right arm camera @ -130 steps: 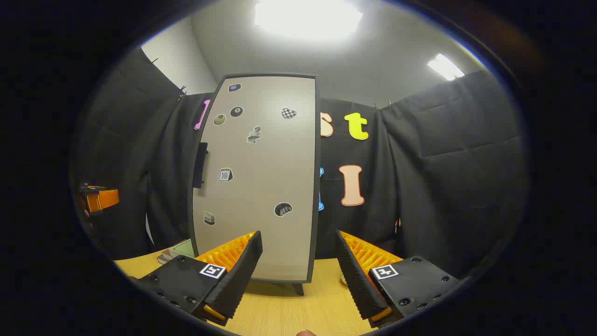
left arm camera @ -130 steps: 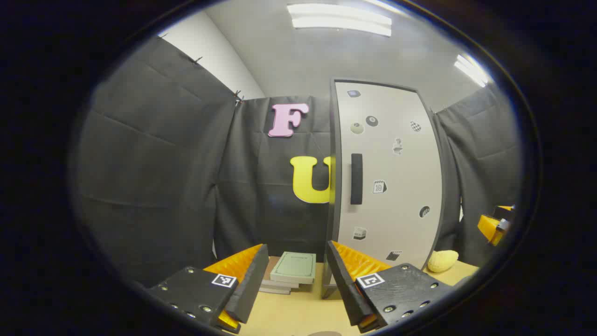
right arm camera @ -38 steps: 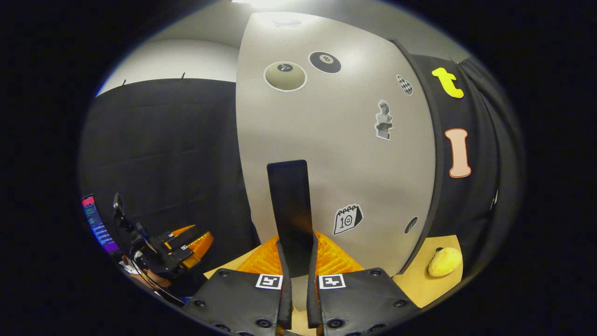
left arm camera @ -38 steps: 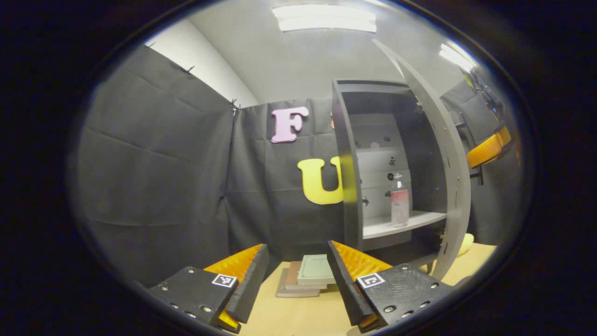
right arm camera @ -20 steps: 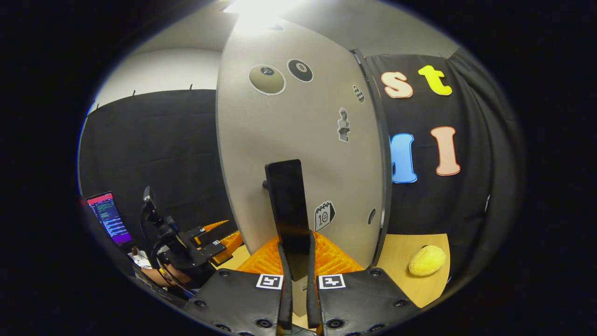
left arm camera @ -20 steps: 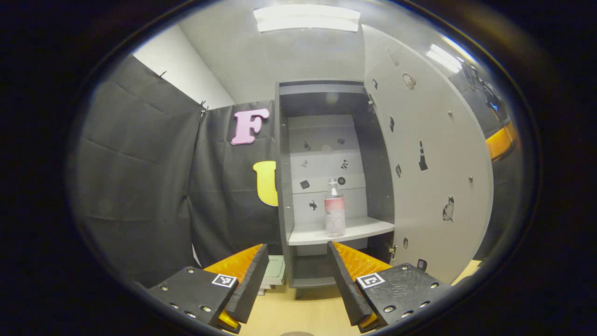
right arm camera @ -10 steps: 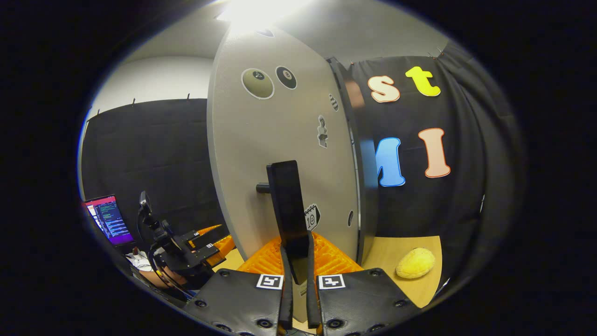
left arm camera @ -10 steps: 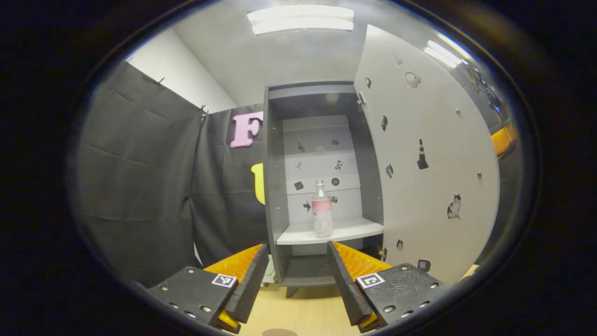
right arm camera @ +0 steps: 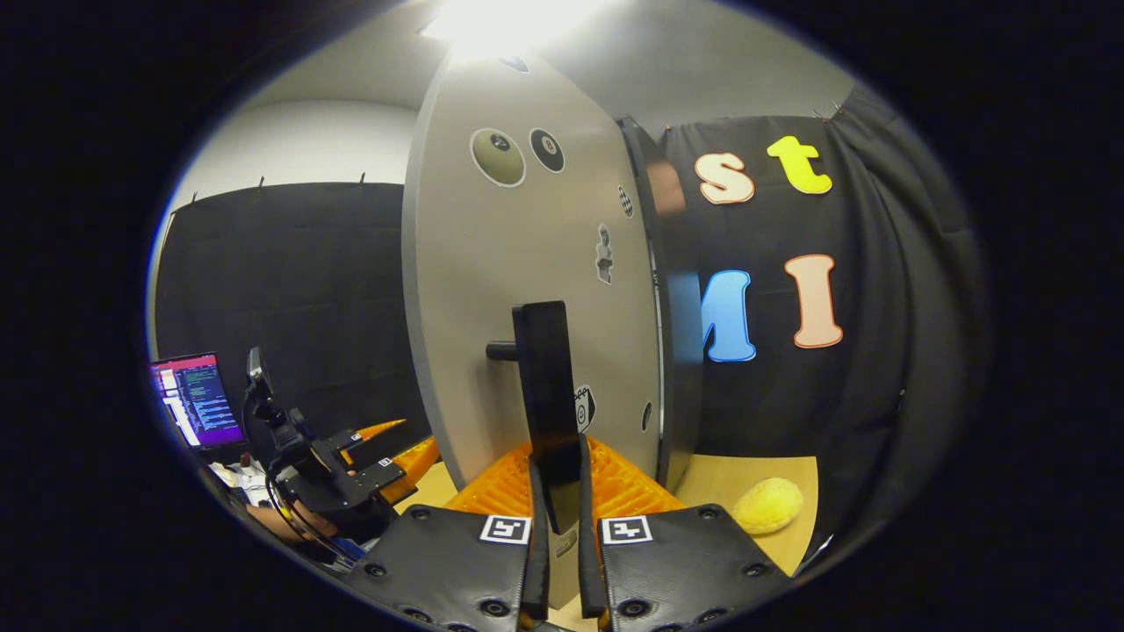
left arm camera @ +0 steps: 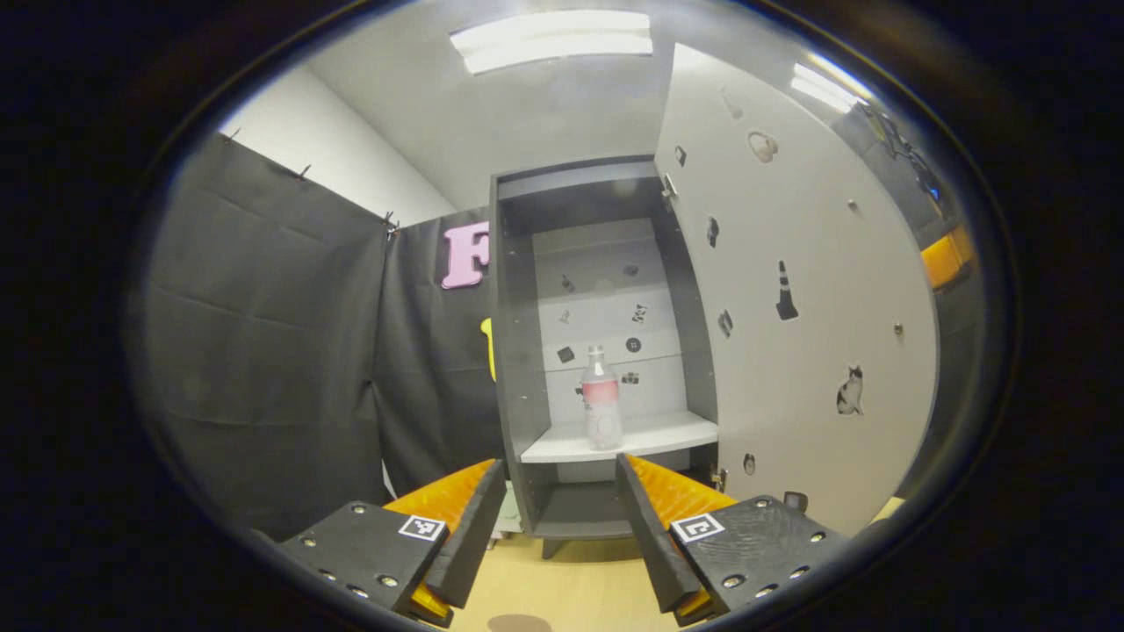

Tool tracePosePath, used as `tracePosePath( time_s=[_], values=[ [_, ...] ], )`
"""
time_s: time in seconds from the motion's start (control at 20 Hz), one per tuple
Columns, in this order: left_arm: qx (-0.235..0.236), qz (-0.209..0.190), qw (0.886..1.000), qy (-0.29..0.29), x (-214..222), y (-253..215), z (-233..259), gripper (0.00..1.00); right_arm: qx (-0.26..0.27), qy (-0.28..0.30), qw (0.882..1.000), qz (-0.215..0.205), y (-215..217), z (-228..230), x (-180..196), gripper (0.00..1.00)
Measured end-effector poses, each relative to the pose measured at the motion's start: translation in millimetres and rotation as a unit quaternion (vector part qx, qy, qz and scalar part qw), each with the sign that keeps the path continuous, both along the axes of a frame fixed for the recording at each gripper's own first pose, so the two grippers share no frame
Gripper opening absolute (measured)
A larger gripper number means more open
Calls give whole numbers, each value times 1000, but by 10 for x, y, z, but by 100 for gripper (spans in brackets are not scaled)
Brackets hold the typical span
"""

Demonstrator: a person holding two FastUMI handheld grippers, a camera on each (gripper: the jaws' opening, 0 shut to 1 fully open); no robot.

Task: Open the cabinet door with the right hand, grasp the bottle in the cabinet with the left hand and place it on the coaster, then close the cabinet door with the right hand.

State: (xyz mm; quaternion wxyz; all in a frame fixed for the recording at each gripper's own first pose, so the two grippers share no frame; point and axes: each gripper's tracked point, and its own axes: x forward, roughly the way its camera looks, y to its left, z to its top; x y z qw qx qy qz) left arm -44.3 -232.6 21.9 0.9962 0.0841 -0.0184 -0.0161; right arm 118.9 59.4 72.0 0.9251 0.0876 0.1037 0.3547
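Grey cabinet (left arm camera: pixel 518 351), clear pink-banded bottle (left arm camera: pixel 601 399), sticker-dotted pale door (right arm camera: pixel 527 263), black handle (right arm camera: pixel 546 395)

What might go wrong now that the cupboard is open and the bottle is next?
The bottle is tall and slim on the shelf; the open left gripper might tip it. The right gripper clamps the door handle; if it slips, the door might swing into the reach.

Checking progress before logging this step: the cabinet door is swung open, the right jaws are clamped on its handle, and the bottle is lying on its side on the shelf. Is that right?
Not quite. The bottle stands upright on the shelf, as the left gripper view shows. The rest holds: the cabinet door is swung open, and the right gripper has its jaws clamped on the handle.
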Motion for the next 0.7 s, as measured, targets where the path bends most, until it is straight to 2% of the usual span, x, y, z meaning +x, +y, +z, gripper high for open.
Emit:
tracePosePath(
  time_s=[0.05,0.1,0.2,0.3,0.35,0.4,0.55,0.65,0.7],
  values=[
    [2,3,1000,-3,5,-10,17,76,-1,1,1000,-3,-10,3,-16,15],
    [4,3,1000,-5,6,-13,42,76,-8,-3,1000,-4,-25,7,-45,19],
    [4,3,1000,-7,9,-28,60,76,-6,-9,1000,6,-52,31,-171,19],
    [1,1,1000,-6,61,-20,76,78,-3,-16,1000,-12,-214,55,-208,21],
    [-3,-2,1000,-6,104,-29,71,76,2,-20,1000,-23,-313,73,-227,24],
    [-6,-7,1000,-6,141,-42,94,76,6,-19,999,-32,-372,74,-228,38],
    [-6,-23,1000,-8,315,-96,144,76,-10,-27,996,-87,-627,-40,-196,98],
    [-11,-35,999,-13,448,-119,191,76,-24,-29,991,-125,-788,-130,-152,97],
    [-17,-42,999,-13,522,-134,214,76,-29,-29,989,-144,-862,-169,-111,92]
  ],
)
